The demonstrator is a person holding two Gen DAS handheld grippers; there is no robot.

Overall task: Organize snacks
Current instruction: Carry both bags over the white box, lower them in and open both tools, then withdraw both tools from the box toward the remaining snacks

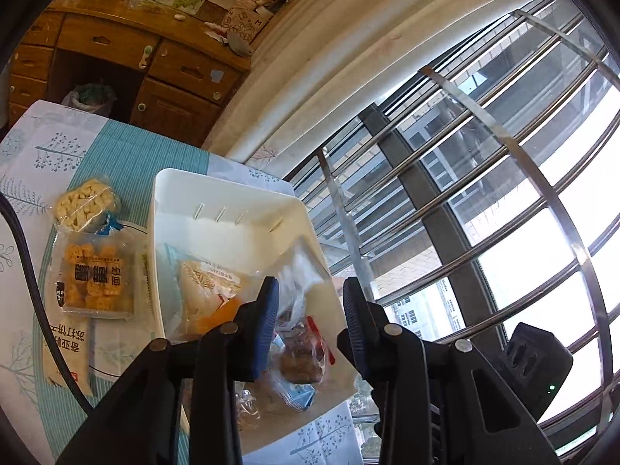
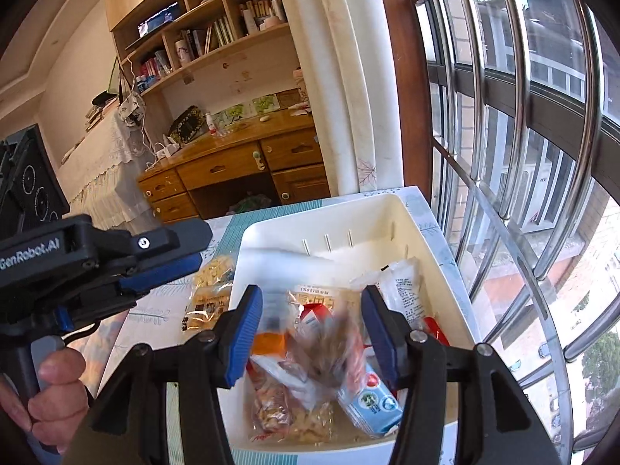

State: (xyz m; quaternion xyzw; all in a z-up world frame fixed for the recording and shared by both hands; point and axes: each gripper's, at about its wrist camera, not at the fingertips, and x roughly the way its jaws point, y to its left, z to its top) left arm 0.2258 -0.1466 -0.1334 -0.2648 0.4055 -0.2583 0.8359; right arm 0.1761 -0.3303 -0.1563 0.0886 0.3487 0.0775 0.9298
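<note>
A white bin (image 1: 217,193) (image 2: 438,240) stands on the table by the window and holds several snack packets. My left gripper (image 1: 310,302) is open and empty above the bin's near part. It also shows in the right wrist view (image 2: 170,255), left of the bin. My right gripper (image 2: 312,325) is open above the bin; a blurred brown clear-wrapped snack (image 2: 329,348) lies between and below its fingers, loose. On the table left of the bin lie a yellow cracker packet (image 1: 97,279) (image 2: 205,306) and a pale round snack packet (image 1: 85,203).
The table has a teal and white cloth (image 1: 128,155). A flat white packet with red text (image 1: 69,352) lies under the cracker packet. A black cable (image 1: 35,290) crosses the table's left side. Window bars (image 1: 484,193) are close on the right. A wooden desk (image 2: 240,170) stands behind.
</note>
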